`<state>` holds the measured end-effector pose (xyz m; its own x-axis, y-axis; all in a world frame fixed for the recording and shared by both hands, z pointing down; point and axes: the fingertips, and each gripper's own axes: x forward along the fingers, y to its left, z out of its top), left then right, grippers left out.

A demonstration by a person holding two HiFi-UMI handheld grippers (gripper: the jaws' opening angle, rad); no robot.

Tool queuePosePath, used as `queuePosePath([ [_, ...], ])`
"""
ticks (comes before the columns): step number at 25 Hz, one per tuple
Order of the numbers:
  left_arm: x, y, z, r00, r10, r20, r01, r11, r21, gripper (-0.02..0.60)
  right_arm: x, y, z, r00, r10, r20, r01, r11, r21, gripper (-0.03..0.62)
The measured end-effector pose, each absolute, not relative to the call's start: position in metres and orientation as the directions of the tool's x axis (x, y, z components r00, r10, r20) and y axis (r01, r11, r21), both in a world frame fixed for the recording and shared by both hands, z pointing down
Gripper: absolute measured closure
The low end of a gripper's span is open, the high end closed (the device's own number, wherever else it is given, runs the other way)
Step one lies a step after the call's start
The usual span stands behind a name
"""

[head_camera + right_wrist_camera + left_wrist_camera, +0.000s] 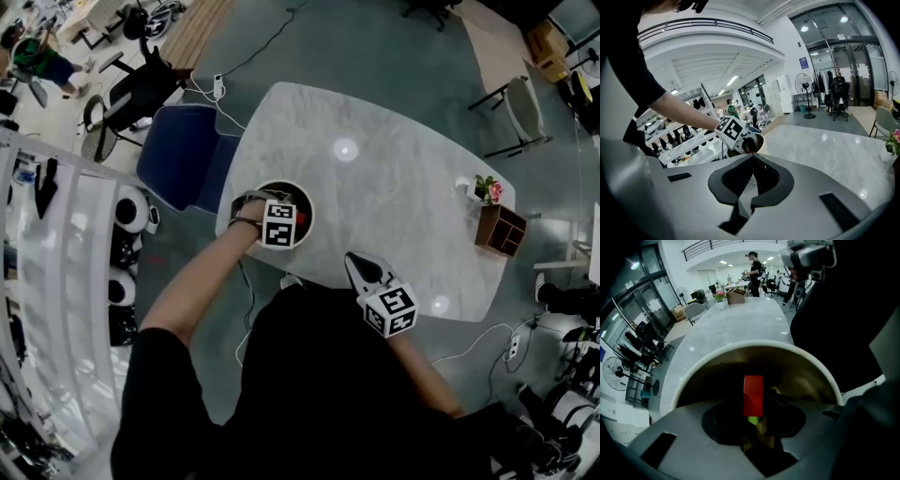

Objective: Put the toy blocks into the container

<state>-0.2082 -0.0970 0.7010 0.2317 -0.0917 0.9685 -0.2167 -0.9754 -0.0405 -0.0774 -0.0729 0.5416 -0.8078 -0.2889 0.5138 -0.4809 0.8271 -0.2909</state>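
Observation:
A white round container [272, 185] with a dark inside stands near the left edge of the marble table [394, 178]. My left gripper [292, 217] hangs over its mouth, shut on a red toy block [753, 395] that stands upright between the jaws above the container's rim [754, 347]. A green piece [753, 420] shows just beneath the red block; whether it lies in the container I cannot tell. My right gripper [361, 265] rests near the table's front edge, shut and empty, pointing towards the container [758, 139]. Its closed tips [753, 156] meet with nothing between them.
A small flower pot [487, 190] and a wooden box [499, 230] stand at the table's right end. A blue chair [183, 155] sits beyond the left edge, behind the container. Cables run over the floor around the table.

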Motion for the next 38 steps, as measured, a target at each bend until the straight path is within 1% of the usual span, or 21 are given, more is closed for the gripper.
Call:
queuePosePath([
  [4,-0.201,-0.096,0.707,0.238,-0.074,0.968,-0.201,-0.979,-0.026,0.453,-0.078,-0.073,0.546,-0.806,-0.282,0.521,-0.484,0.821,-0.304,0.594],
  [8,-0.191,-0.097,0.706,0.275,-0.066,0.959,-0.218,-0.976,-0.005,0.453,-0.084,-0.072,0.547,-0.812,-0.273,0.517,-0.475,0.822,-0.312,0.594],
  [11,-0.19,-0.094,0.711,0.279,-0.052,0.959,-0.211,-0.977,0.008,0.453,-0.087,-0.07,0.548,-0.814,-0.267,0.515,-0.471,0.824,-0.317,0.594],
  [18,-0.188,-0.093,0.713,0.281,-0.051,0.958,-0.19,-0.982,0.004,0.451,-0.079,-0.076,0.555,-0.802,-0.297,0.518,-0.516,0.782,-0.349,0.594],
  [19,-0.187,-0.094,0.713,0.288,-0.054,0.956,-0.197,-0.98,0.004,0.447,-0.08,-0.076,0.555,-0.802,-0.298,0.518,-0.517,0.781,-0.35,0.594],
  [23,-0.19,-0.099,0.708,0.3,-0.076,0.951,-0.23,-0.973,-0.005,0.368,-0.084,-0.075,0.554,-0.806,-0.296,0.513,-0.511,0.785,-0.35,0.594],
  [24,-0.192,-0.1,0.705,0.3,-0.083,0.95,-0.237,-0.972,-0.01,0.364,-0.084,-0.076,0.553,-0.807,-0.296,0.511,-0.509,0.787,-0.349,0.594],
  [34,-0.209,-0.11,0.673,0.325,-0.187,0.927,-0.353,-0.933,-0.065,0.364,-0.087,-0.069,0.551,-0.82,-0.278,0.501,-0.479,0.812,-0.334,0.594],
  [38,-0.215,-0.11,0.65,0.356,-0.264,0.896,-0.439,-0.894,-0.089,0.364,-0.089,-0.063,0.546,-0.829,-0.265,0.492,-0.457,0.829,-0.323,0.594],
])
